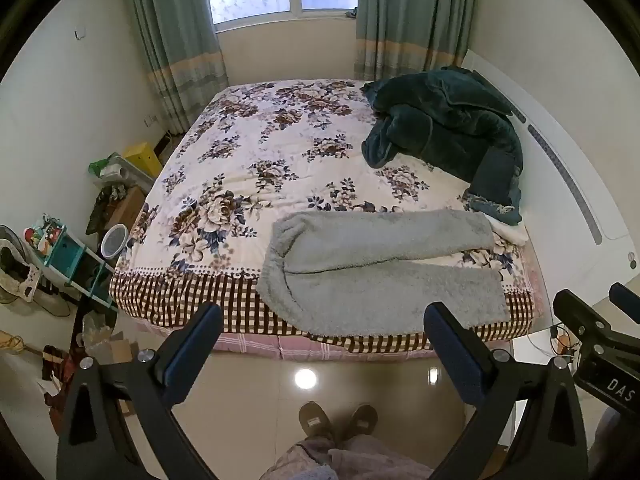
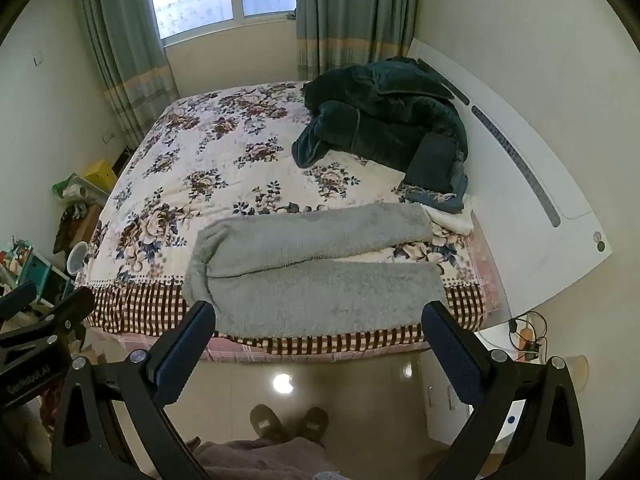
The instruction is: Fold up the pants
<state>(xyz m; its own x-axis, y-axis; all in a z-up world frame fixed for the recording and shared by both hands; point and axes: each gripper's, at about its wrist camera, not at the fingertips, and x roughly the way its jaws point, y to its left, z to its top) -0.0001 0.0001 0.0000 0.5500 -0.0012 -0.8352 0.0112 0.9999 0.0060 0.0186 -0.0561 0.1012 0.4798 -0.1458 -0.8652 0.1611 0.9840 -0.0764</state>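
Pants (image 1: 380,276) of grey fleece are lying flat along the near edge of the bed (image 1: 248,152), waist to the left, both legs running right, the nearer leg overhanging the checked border. Both the left gripper (image 1: 322,344) and the right gripper (image 2: 318,344) are hanging above the floor short of the bed, jaws spread wide and empty. Folding well is probably starting with laying one leg over the other; pinching only one leg's fabric is mattering, though the fleece's layers are hard to separate by eye.

hand-held gripper (image 1: 322,320): blk frame, blue pads | slippers (image 1: 338,420): brown
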